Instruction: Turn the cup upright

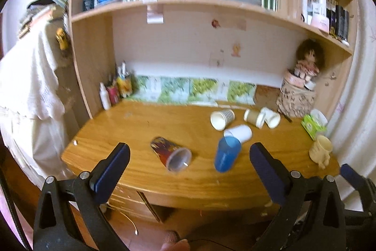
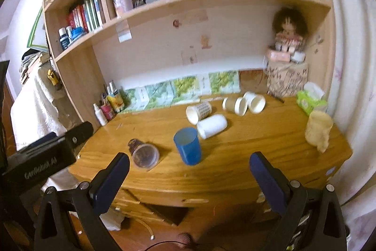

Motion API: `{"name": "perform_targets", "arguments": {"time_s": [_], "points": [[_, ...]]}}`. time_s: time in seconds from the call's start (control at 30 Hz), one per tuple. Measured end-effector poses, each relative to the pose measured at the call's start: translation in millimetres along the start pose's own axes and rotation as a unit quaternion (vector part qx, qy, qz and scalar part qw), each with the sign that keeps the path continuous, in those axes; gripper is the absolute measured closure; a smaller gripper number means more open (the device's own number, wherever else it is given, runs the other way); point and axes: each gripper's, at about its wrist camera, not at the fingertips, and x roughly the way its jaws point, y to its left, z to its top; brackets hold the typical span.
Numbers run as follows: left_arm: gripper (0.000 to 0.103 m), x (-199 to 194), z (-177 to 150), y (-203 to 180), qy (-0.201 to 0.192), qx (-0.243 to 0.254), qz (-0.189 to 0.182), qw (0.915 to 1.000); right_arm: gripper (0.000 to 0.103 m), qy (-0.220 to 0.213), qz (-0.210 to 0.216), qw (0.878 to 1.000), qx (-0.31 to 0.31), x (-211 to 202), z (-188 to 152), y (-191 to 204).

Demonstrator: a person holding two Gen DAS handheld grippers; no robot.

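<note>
Clearly both tools are held back off the desk's front edge with nothing between the pads: the left gripper [image 1: 189, 160] and the right gripper [image 2: 189, 169] each stand spread wide. Nearest the front edge lies the patterned cup [image 1: 170, 154] on its side, mouth toward the cameras, with the blue cup [image 2: 188, 146] upright just to its right. Four more tipped cups, among them a white cup [image 2: 211, 126], lie toward the desk's [image 2: 258, 152] back right. To right the patterned one well, I would close across its wall near mid-height, not on the thin rim, lift slightly, then rotate until its base faces down before letting go.
</note>
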Motion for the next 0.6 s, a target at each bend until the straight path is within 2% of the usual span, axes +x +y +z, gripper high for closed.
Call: {"name": "perform_targets", "arguments": {"time_s": [0.33, 0.6], "points": [[0.001, -20, 1, -21, -0.065, 0.036, 0.016, 0.9971, 0.001, -0.072, -0.014, 0.997, -0.014, -22, 7, -11], [0.001, -18, 5, -33, -0.076, 0.046, 0.012, 0.9959, 0.001, -0.079, -0.015, 0.997, -0.004, -18, 12, -24]]}}
